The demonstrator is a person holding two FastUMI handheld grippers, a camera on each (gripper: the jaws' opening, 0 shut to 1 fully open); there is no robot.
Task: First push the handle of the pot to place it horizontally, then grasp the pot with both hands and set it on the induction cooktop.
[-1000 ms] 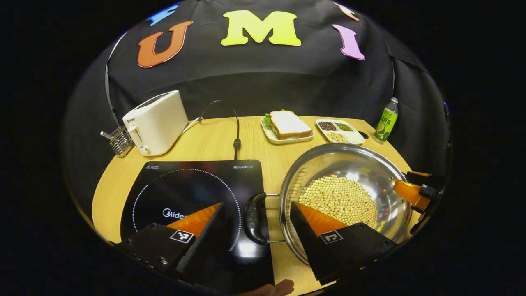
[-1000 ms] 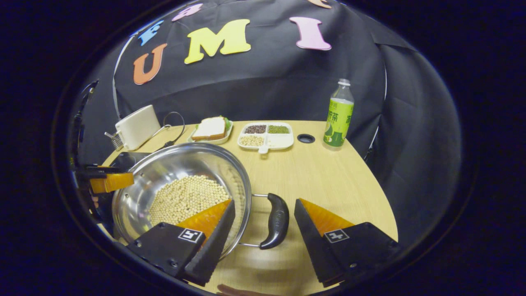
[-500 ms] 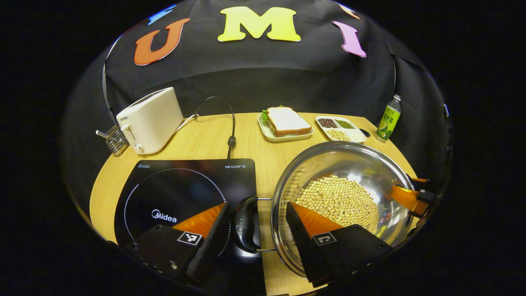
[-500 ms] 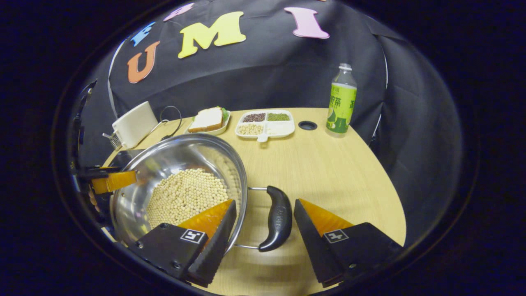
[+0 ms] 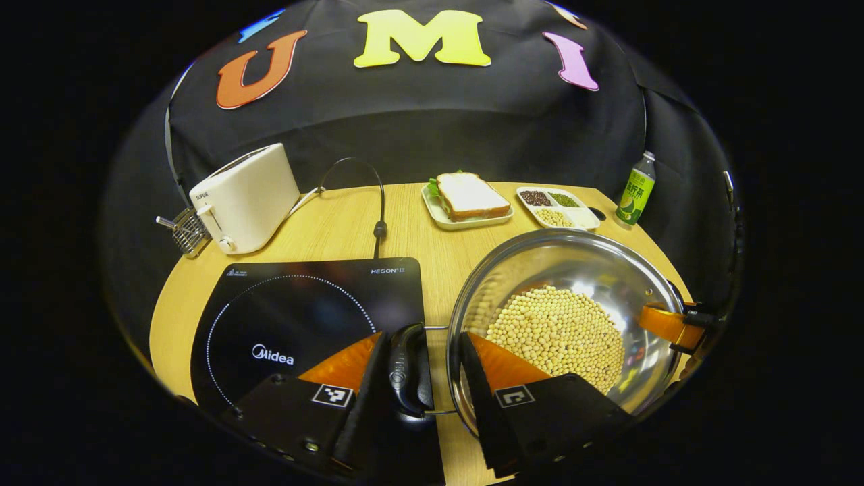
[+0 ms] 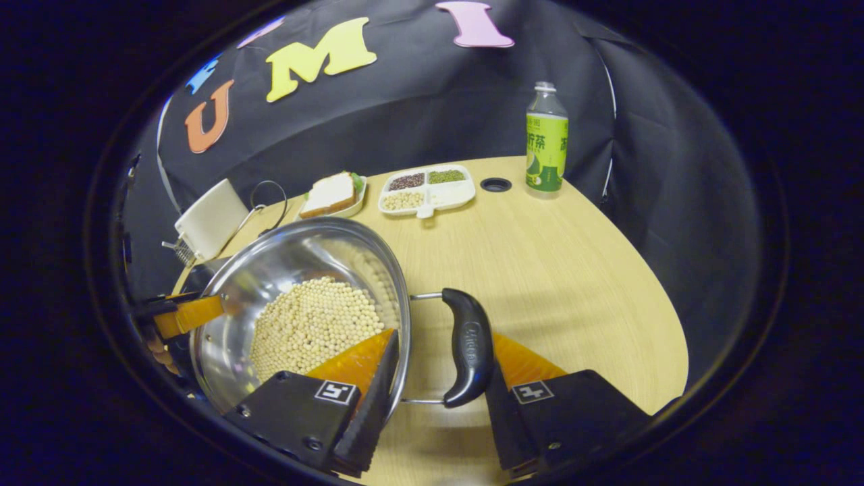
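Steel pot (image 5: 574, 270), two black handles (image 6: 470, 346)

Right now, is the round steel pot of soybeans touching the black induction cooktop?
Apart. In the left gripper view, a strip of bare wooden table separates the round steel pot from the black induction cooktop.

"Midea", "HEGON" on cooktop (image 5: 297, 317)
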